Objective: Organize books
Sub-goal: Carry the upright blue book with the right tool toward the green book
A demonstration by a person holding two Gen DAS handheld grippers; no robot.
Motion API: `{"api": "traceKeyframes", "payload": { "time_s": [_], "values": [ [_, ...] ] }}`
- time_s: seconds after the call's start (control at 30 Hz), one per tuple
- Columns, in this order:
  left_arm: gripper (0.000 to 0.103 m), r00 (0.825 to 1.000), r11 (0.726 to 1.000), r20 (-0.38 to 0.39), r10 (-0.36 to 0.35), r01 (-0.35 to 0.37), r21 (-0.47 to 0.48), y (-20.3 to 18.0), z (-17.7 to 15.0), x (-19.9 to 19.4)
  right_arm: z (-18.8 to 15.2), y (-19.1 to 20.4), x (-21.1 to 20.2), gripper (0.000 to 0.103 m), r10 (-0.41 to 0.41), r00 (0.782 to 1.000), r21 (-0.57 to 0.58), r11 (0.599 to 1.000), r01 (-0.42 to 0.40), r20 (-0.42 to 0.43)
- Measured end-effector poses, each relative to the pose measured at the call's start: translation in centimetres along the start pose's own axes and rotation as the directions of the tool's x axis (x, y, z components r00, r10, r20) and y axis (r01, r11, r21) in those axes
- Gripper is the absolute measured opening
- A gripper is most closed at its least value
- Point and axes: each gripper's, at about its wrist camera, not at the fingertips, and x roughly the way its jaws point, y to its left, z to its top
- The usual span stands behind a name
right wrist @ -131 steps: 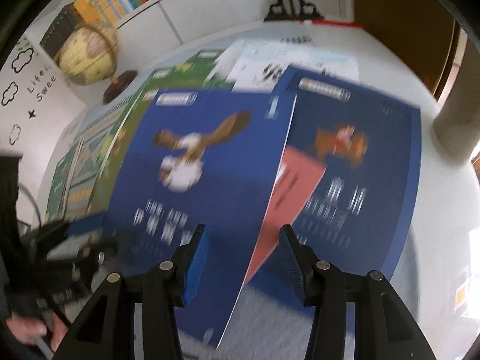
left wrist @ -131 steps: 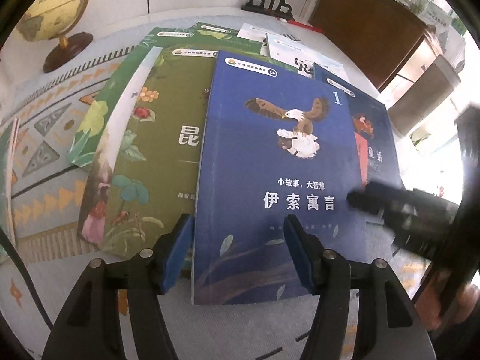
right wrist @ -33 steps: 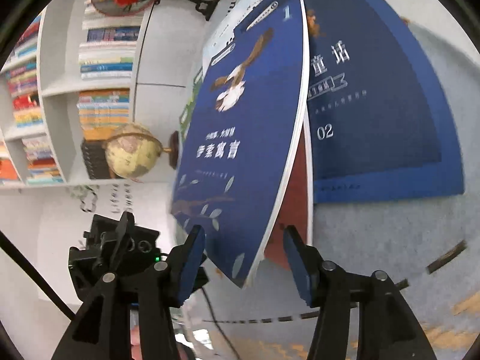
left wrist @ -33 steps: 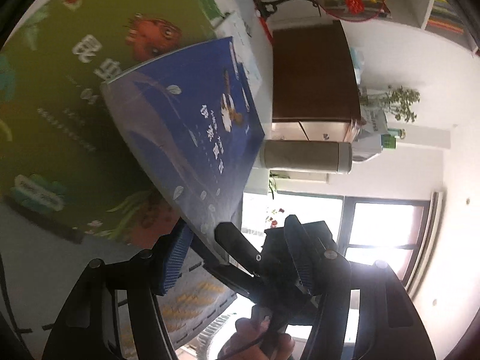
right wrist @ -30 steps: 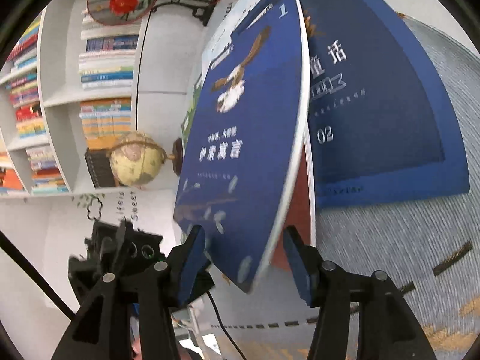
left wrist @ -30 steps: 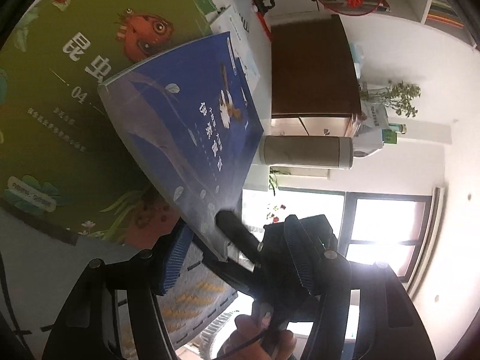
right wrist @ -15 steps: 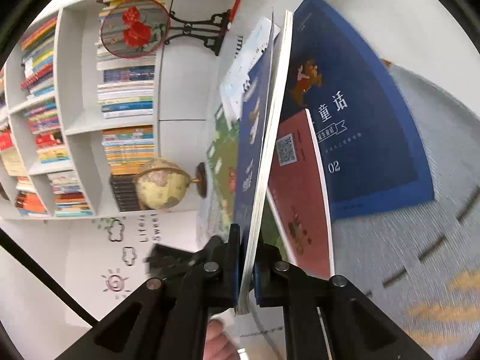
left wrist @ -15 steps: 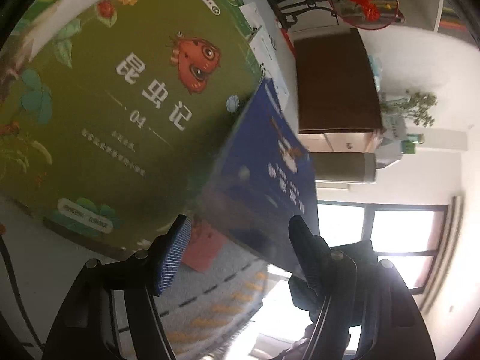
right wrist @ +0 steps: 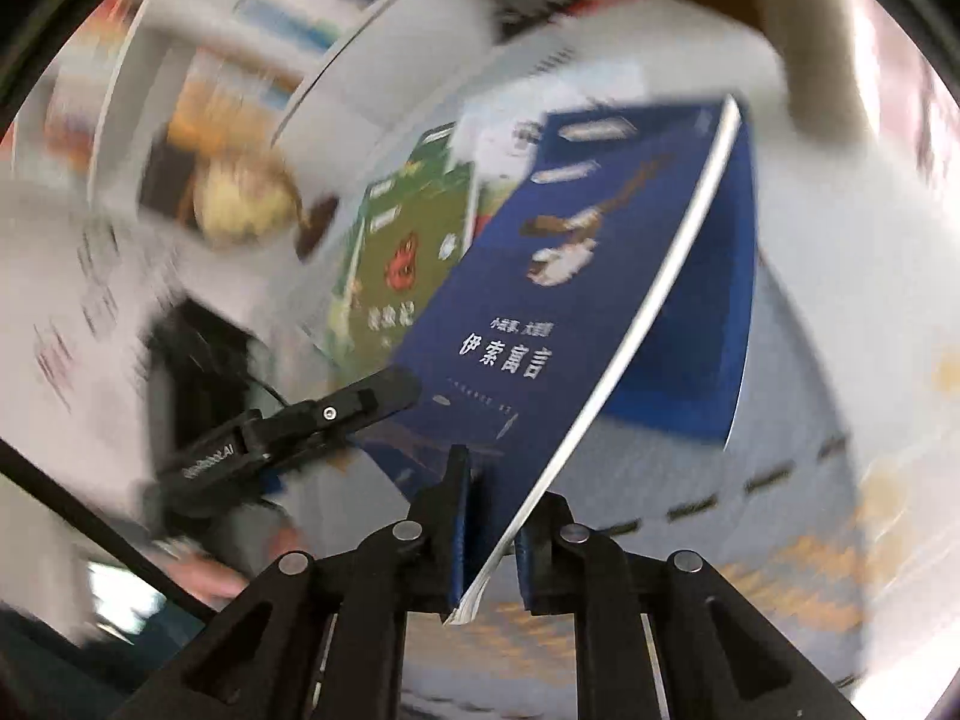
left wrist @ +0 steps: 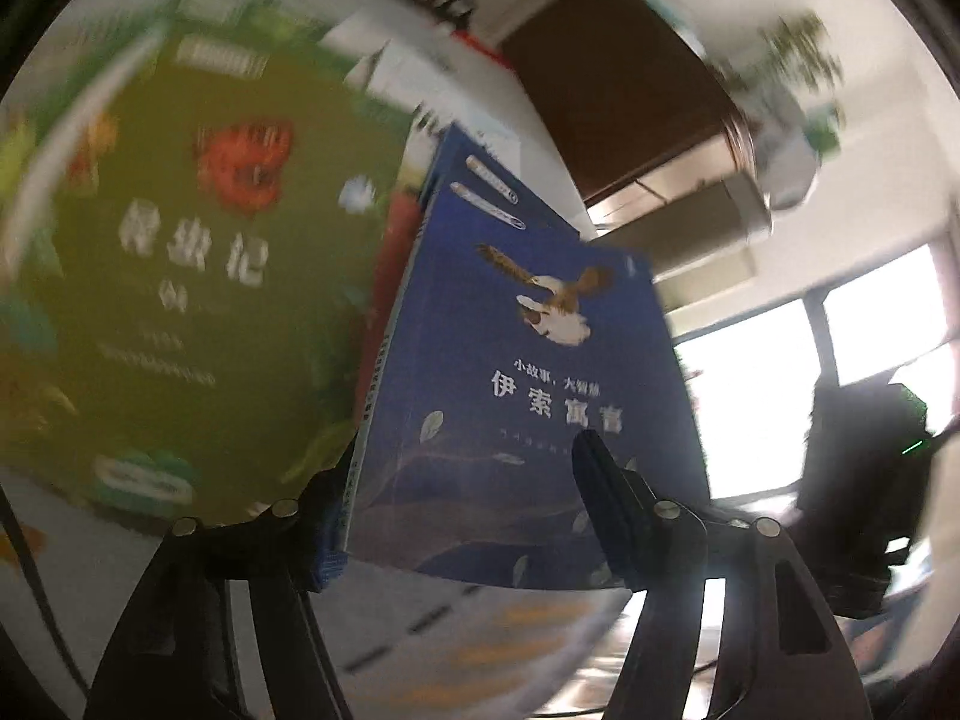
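Observation:
A blue book with an eagle on its cover [right wrist: 540, 324] is lifted off the floor. My right gripper [right wrist: 489, 534] is shut on its lower edge. The same book [left wrist: 528, 372] fills the middle of the left wrist view, standing between the wide-open fingers of my left gripper [left wrist: 462, 480], whose jaws are not closed on it. The left gripper's finger [right wrist: 336, 414] reaches the book's left edge in the right wrist view. A green insect book [left wrist: 180, 264] lies flat to the left. Another blue book [right wrist: 708, 324] lies under the lifted one.
A globe [right wrist: 240, 204] and bookshelves [right wrist: 282, 6] stand at the back left. A brown cabinet [left wrist: 618, 90] and a bright window [left wrist: 798, 372] are to the right. The floor has a patterned grey mat [right wrist: 798, 516]. Both views are motion-blurred.
The right gripper has closed on the blue eagle book and swung it up. The left gripper has stayed open and turned, so the cover now faces it.

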Motion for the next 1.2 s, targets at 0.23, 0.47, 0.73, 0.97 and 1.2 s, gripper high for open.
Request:
{"api": "traceKeyframes", "payload": {
  "time_s": [0.23, 0.47, 0.73, 0.97, 1.2],
  "values": [
    [0.062, 0.992, 0.994, 0.099, 0.076, -0.083, 0.071, 1.1, -0.5, -4.0, -0.3, 3.9, 1.1, 0.014, -0.042, 0.999, -0.234, 0.971, 0.043, 0.01],
    [0.062, 0.97, 0.993, 0.213, 0.117, -0.117, -0.013, 4.3, -0.6, -10.3, 0.7, 11.9, 3.2, 0.015, -0.054, 0.998, -0.477, 0.877, 0.062, 0.031],
    [0.062, 0.911, 0.963, 0.336, 0.238, -0.178, -0.2, 12.3, -2.3, -20.8, 1.5, 22.7, 9.7, 0.017, 0.04, 0.998, -0.632, 0.772, -0.058, -0.044],
    [0.062, 0.848, 0.907, 0.385, 0.365, -0.23, -0.352, 20.8, -4.2, -28.1, 1.6, 31.7, 17.6, 0.018, 0.116, 0.982, -0.707, 0.682, -0.188, -0.15],
    [0.062, 0.812, 0.863, 0.394, 0.43, -0.242, -0.444, 27.8, -4.8, -31.6, 2.1, 37.5, 24.6, 0.018, 0.138, 0.963, -0.704, 0.66, -0.263, -0.23]
  ]
}}
